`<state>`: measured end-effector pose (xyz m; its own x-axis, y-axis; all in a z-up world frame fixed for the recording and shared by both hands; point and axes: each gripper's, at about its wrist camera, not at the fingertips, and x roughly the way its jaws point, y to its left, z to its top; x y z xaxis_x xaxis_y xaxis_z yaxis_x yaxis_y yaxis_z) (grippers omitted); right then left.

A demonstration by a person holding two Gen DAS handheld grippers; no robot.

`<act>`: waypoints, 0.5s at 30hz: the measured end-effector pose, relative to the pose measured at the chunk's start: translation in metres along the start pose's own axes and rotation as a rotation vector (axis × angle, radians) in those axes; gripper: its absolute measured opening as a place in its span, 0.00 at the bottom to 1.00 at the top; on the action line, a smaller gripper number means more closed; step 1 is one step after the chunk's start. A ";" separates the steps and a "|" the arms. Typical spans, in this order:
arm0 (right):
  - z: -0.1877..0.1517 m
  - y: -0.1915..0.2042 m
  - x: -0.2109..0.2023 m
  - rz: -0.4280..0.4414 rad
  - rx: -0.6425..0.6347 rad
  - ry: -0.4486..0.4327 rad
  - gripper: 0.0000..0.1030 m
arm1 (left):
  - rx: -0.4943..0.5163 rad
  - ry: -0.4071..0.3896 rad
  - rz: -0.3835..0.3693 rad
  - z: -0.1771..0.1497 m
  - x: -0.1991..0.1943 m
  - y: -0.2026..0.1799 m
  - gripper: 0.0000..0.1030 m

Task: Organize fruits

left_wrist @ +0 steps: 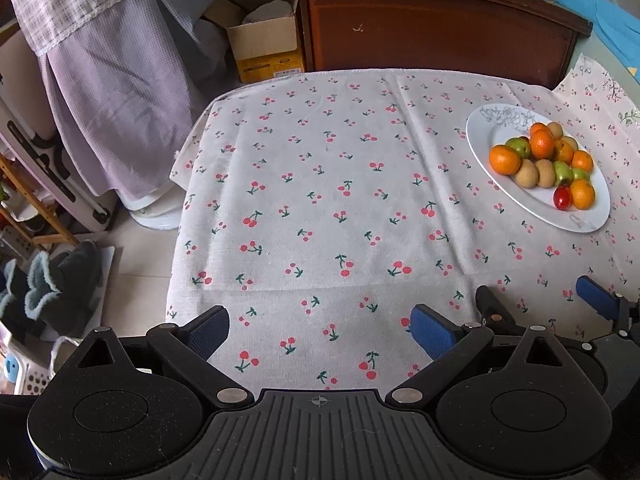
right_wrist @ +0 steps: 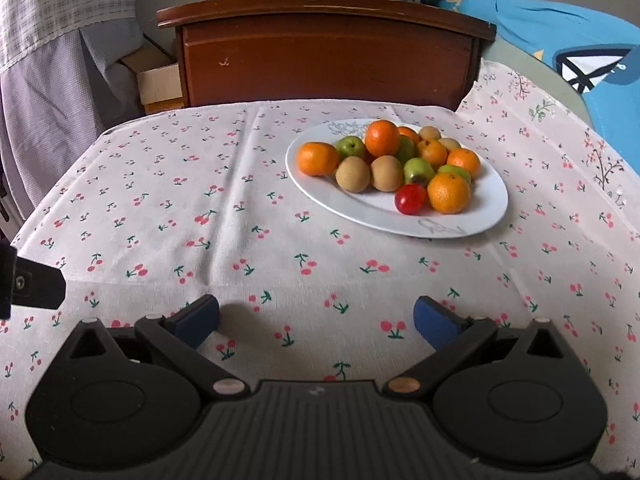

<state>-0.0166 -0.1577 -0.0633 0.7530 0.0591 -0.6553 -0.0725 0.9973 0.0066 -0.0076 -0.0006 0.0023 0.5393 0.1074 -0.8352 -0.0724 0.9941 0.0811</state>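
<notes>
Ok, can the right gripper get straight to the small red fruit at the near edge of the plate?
Probably yes. The right gripper is open, and only bare tablecloth lies between it and the white plate. The red fruit sits at the pile's near edge, touching an orange.

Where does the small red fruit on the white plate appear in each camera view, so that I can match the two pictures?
Left wrist view: the small red fruit sits far right, at mid height, on the near part of the white plate.
Right wrist view: the small red fruit sits right of centre, above the middle.
Shared landmark: the brown wooden cabinet behind the table.
</notes>
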 end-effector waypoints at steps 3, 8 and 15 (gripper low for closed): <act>-0.001 0.000 0.000 -0.001 0.000 -0.003 0.99 | -0.001 0.003 0.001 0.000 0.001 0.001 0.95; -0.001 0.001 0.000 0.000 0.000 -0.004 0.99 | -0.007 0.016 -0.001 0.001 0.007 0.001 0.95; -0.001 0.000 0.000 0.000 0.000 -0.004 0.99 | -0.006 0.032 0.007 0.002 0.019 0.002 0.95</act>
<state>-0.0176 -0.1575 -0.0638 0.7559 0.0591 -0.6520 -0.0721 0.9974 0.0068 0.0039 0.0031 -0.0122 0.5116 0.1136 -0.8517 -0.0815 0.9932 0.0835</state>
